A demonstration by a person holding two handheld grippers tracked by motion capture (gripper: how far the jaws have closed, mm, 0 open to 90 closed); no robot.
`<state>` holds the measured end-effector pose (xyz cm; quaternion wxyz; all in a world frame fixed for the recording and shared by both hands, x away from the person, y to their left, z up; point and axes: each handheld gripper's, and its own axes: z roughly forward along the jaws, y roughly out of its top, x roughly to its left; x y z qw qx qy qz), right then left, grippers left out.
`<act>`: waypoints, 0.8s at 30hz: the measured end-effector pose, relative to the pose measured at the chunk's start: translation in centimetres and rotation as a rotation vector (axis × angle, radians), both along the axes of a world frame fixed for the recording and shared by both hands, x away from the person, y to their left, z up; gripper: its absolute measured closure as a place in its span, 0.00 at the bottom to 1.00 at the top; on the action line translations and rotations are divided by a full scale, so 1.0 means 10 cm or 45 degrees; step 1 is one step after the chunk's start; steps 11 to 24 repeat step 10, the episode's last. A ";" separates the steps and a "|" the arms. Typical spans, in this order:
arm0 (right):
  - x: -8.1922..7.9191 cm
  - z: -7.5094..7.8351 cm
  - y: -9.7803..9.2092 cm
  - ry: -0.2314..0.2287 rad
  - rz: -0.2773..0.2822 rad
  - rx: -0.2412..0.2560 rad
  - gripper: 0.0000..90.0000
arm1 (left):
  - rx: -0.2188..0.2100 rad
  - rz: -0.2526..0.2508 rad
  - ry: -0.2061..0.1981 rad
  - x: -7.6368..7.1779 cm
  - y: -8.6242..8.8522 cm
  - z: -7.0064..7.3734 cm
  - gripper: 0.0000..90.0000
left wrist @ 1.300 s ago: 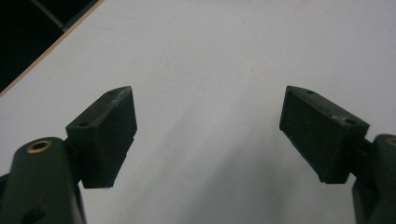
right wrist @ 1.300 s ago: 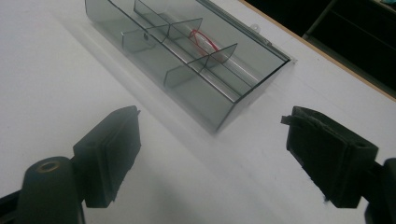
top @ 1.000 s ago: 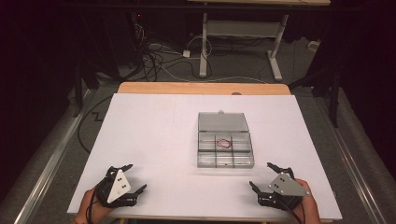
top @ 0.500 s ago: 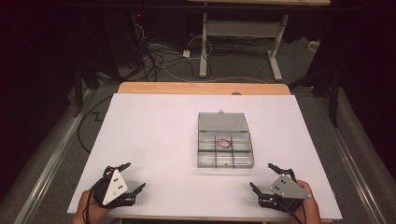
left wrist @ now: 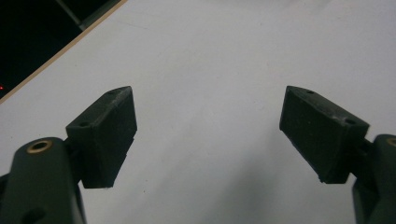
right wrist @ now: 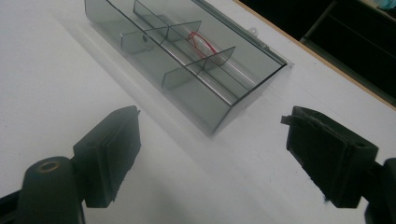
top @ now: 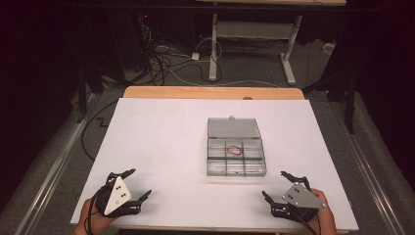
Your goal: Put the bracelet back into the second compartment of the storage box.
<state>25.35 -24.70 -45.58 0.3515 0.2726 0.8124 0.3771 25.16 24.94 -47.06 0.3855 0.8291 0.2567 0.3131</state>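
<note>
Bench: a white-topped bench (top: 161, 147) with a pale wooden edge along its far side; it carries the box and both grippers.
Box: a clear grey plastic compartment box (top: 236, 166) with its hinged lid (top: 233, 128) folded open and lying flat on the far side; it sits right of the bench's middle, closer to the right gripper than to the left one.
Compartments: thin dividers split the tray into two rows of small cells; which cells besides one are filled cannot be told.
Contents: a small red loop of wire or elastic (top: 234, 149) lies in the middle cell of the far row; it also shows through the clear walls in the right gripper view (right wrist: 201, 41).
Left gripper: the black two-jaw left gripper (top: 133, 185) rests low at the near left corner of the bench, held in a hand; its jaws stand wide apart with nothing between them, over bare white surface (left wrist: 208, 126).
Right gripper: the black two-jaw right gripper (top: 276, 186) sits at the near right, held in a hand; its jaws are spread wide and hold nothing, and they point toward the box's near corner (right wrist: 215, 125), apart from it.
</note>
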 end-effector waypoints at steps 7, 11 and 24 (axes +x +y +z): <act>0.01 -0.03 -0.01 0.012 -0.004 0.008 0.20 | -0.011 0.005 -0.012 0.03 -0.01 0.03 0.20; 0.05 -0.05 -0.02 0.022 -0.006 0.007 0.20 | -0.025 0.017 -0.017 0.06 -0.02 0.03 0.20; 0.05 -0.05 -0.02 0.022 -0.006 0.007 0.20 | -0.025 0.017 -0.017 0.06 -0.02 0.03 0.20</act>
